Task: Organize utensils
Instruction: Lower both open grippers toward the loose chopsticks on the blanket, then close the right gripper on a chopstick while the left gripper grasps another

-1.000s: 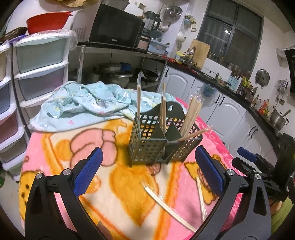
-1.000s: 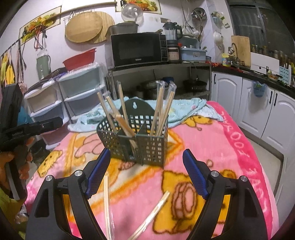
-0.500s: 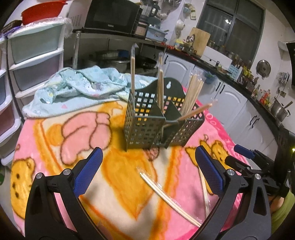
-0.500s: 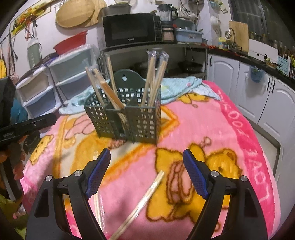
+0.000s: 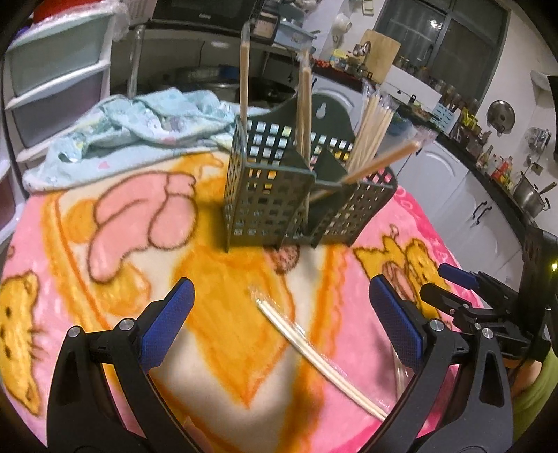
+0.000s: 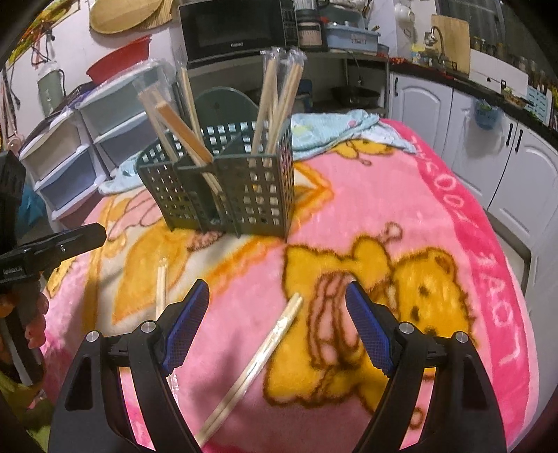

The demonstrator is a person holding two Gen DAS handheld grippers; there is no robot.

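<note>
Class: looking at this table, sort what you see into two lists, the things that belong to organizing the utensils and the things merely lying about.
Belongs to the job:
- green holder
- wrapped chopsticks on the blanket
- second wrapped pair
- left gripper, open
- right gripper, open

Lying about:
- blue cloth
- microwave
- drawers

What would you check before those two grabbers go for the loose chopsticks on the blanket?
1. Left gripper jaws apart, nothing between them: ok.
2. Right gripper jaws apart, empty: ok.
3. Wrapped chopsticks lie flat on the blanket ahead of the left gripper, untouched: ok.
4. Second pair lies between the right gripper's fingers, not yet gripped: ok.
5. Basket stands upright with chopsticks already in its compartments: ok.
6. Room left in the compartments for more: cannot tell.
</note>
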